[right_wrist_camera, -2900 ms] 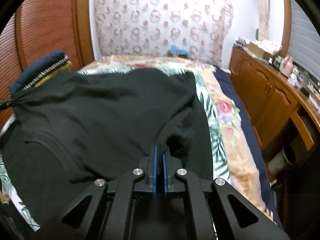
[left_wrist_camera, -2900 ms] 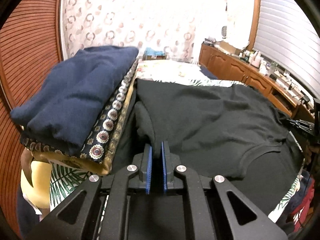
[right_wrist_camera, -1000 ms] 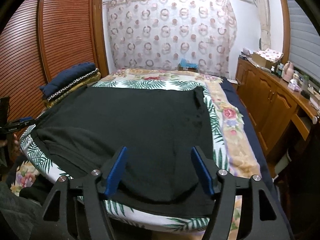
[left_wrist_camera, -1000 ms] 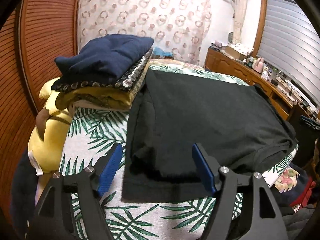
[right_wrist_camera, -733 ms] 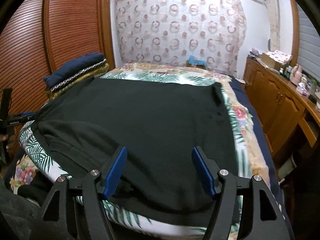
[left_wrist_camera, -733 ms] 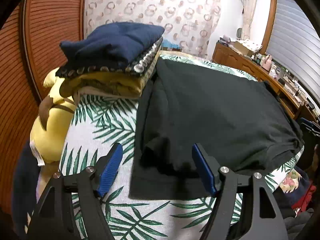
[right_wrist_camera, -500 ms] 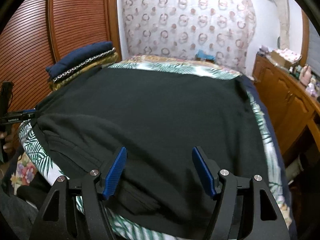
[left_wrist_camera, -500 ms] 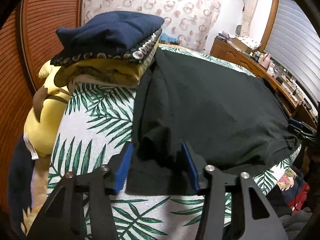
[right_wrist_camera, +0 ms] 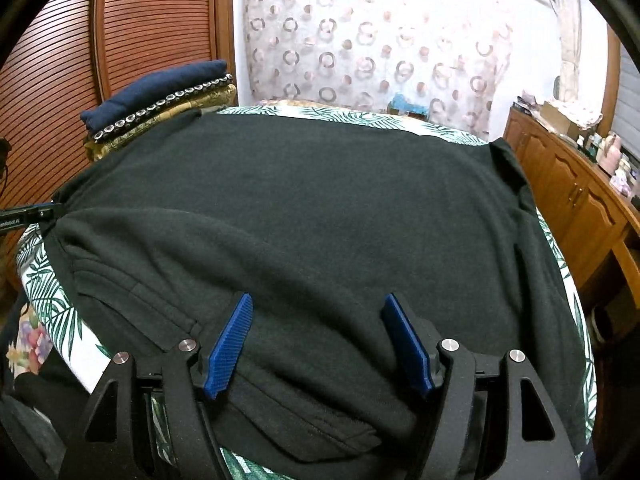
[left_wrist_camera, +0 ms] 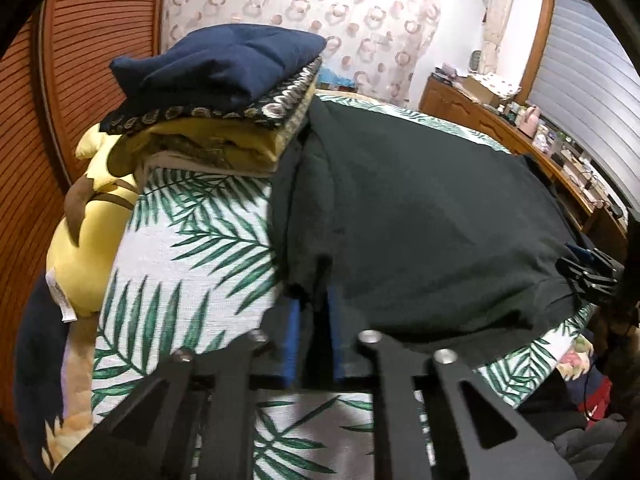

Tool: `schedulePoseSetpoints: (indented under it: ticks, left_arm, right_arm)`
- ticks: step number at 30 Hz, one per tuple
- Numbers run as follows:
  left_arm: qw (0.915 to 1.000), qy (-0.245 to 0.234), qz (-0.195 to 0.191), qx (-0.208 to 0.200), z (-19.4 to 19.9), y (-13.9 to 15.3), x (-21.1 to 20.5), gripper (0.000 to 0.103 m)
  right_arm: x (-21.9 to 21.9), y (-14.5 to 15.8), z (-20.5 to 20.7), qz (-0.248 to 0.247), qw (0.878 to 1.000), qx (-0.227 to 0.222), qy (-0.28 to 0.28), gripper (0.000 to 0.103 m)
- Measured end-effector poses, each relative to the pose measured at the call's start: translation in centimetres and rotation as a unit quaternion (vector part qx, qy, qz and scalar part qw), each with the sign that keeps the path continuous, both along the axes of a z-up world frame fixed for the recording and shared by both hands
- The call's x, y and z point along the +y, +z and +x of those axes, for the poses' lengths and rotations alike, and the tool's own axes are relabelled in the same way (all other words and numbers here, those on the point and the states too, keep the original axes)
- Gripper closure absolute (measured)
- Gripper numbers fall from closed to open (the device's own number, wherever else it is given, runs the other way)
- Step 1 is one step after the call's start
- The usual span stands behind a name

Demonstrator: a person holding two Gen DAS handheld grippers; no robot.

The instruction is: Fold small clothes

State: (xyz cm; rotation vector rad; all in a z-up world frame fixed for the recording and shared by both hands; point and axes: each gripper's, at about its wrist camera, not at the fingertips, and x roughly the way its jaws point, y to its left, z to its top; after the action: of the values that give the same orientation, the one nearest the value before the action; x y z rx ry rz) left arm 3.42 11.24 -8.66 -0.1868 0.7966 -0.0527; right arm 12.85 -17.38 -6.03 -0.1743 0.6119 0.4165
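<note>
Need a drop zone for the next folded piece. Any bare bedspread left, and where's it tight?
Bare palm-print bedspread lies between the black garment and the yellow plush toy, in front of the folded stack. Another strip shows beyond the garment near the curtain. Crowded: the stack corner and the near edge, where the left tool pinches the garment.

A curtain (right_wrist_camera: 372, 36) with ring prints is hanging across the far wall. Slatted wooden doors (right_wrist_camera: 132, 28) are standing at the left. A wooden cabinet (right_wrist_camera: 576, 200) is running along the right, cluttered on top, below a shuttered window (left_wrist_camera: 588, 80).
</note>
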Motion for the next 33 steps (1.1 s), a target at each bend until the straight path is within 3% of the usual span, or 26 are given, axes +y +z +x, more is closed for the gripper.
schedulePoseSetpoints:
  ticks: [5,10,14,21,33]
  left_arm:
    - [0.9989,-0.013,-0.03,-0.032,-0.4,2.0,-0.6,0.095]
    - [0.9972,-0.032,-0.035,-0.058,0.0,4.5,-2.0,0.095]
    - [0.9966,-0.044,-0.015,-0.068,0.5,5.4,-3.3,0.095]
    - [0.9941,-0.067,-0.022,-0.082,1.8,6.9,-4.9,0.095]
    - [0.9812,-0.158,-0.014,-0.109,5.8,9.7,-12.2,0.095]
  right_arm:
    - [0.5,-0.5,-1.2,-0.001,1.0,0.0,-0.006,0.024]
    - [0.3,-0.7,-2.6,-0.001,1.0,-0.001,-0.006,0.022]
    - [0.3,-0.6,-2.6,0.0,1.0,0.0,-0.001,0.022]
    - [-0.8,-0.4,-3.0,0.013,1.0,0.007,0.004,0.022]
    - [-5.2,0.1,-4.4,0.042,0.998,0.006,-0.043,0.022]
